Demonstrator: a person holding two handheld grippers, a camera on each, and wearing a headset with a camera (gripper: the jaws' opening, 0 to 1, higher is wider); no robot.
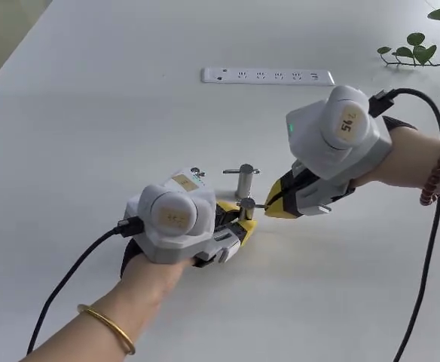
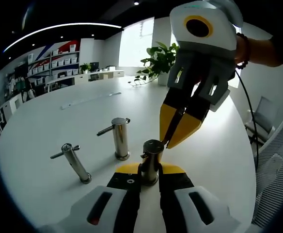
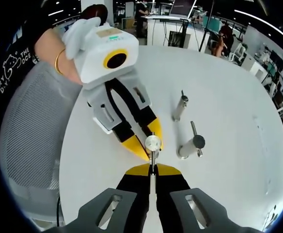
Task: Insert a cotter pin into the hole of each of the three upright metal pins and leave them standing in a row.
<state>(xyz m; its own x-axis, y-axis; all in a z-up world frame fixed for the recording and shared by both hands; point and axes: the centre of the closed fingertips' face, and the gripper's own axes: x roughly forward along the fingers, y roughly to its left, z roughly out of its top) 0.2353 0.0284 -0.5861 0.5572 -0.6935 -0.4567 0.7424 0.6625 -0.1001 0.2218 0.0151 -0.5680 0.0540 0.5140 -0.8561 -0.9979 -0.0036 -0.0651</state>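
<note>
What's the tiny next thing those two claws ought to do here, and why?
Probably the right gripper should ease its cotter pin straight into the third metal pin, which the left gripper clamps upright. Its tip sits at that pin's head, and the other two pins already carry theirs.

A white counter (image 1: 92, 113) spreads across the head view, with a white power strip (image 1: 267, 75) lying flat on it toward 12 o'clock and a leafy green sprig (image 1: 423, 45) reaching in at 2 o'clock. In the left gripper view a potted plant (image 2: 158, 60) stands at 12 o'clock by the counter's far edge. Wall shelves (image 2: 59, 65) stocked with boxes line the room at 10 o'clock, and a white mesh chair (image 2: 277, 150) sits at 3 o'clock just off the counter.
</note>
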